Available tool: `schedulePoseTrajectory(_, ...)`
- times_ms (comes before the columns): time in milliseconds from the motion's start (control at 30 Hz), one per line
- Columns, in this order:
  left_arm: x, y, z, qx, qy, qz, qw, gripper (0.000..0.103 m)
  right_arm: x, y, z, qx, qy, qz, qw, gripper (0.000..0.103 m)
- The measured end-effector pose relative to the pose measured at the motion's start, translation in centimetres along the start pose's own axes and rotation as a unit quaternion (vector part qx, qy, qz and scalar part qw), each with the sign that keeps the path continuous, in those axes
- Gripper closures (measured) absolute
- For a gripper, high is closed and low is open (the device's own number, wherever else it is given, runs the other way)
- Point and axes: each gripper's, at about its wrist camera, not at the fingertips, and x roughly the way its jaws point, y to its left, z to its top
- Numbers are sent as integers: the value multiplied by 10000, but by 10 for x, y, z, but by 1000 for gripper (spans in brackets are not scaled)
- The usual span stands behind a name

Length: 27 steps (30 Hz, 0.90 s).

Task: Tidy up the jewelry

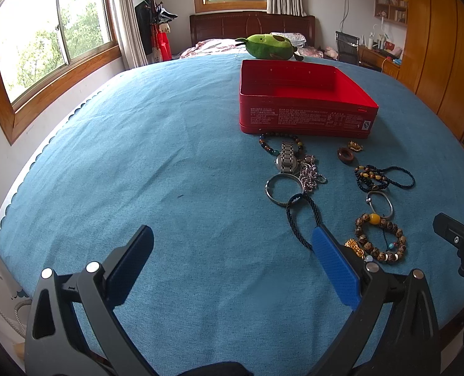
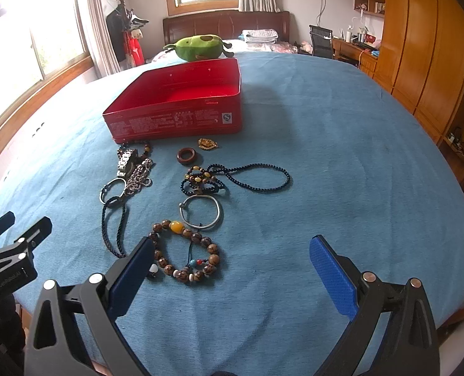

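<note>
Left wrist view. Left gripper (image 1: 232, 247) low over the blue tablecloth (image 1: 169, 156), fingers wide apart, nothing between them but bare cloth. Jewelry lies ahead and to the right of the gap. Dark braided cord loop (image 1: 304, 216) runs down to the tip of the right-hand blue pad (image 1: 335, 269); cannot tell whether it touches. Brown bead bracelet (image 1: 380, 238) with a yellow bead sits just outside that pad, a small gold charm (image 1: 354, 247) beside it. Further out: silver bangle (image 1: 283, 189), steel watch (image 1: 286, 158), silver chain (image 1: 310, 172), thin wire bangle (image 1: 379, 203), dark bead string (image 1: 385, 177), wooden ring (image 1: 345, 155). Open red tin (image 1: 304, 100) stands beyond all of it, inside looks empty. Right gripper's tip (image 1: 460, 235) shows at the right edge.

Right wrist view. Right gripper (image 2: 232, 250) also spread wide, holding nothing. Brown bead bracelet (image 2: 186, 252) lies just inside the left-hand finger (image 2: 131, 275), its near-left edge hidden behind that pad. Wire bangle (image 2: 200, 211) and dark bead string (image 2: 247, 178) ahead, between fingers' lines. Cord loop (image 2: 114, 228), silver bangle (image 2: 113, 189), watch (image 2: 126, 159) left of the gap. Wooden ring (image 2: 187, 155) and a gold pendant (image 2: 207, 143) near the red tin (image 2: 175, 116). Left gripper (image 2: 16, 244) at the left edge, apart from the pile.
</note>
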Motion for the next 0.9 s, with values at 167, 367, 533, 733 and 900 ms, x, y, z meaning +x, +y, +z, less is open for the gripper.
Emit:
schedulePoseTrajectory(167,0,0,0,-1,1,0,10000,3,0,0,0,1,4,0,10000,4)
schedulePoseTrajectory(367,0,0,0,0,0,-2,10000,3,0,1,1,-3,1,-1,10000,4)
schedulePoseTrajectory(533,0,0,0,-2,3,1,10000,3,0,1,1,1,3,1,10000,4)
schedulePoseTrajectory(733,0,0,0,0,-1,2,10000,3,2,13,2,-8,8,11,10000,4)
schedulePoseTrajectory(900,0,0,0,5,7,0,10000,3,3,7,-1,-11,12,19,10000,4)
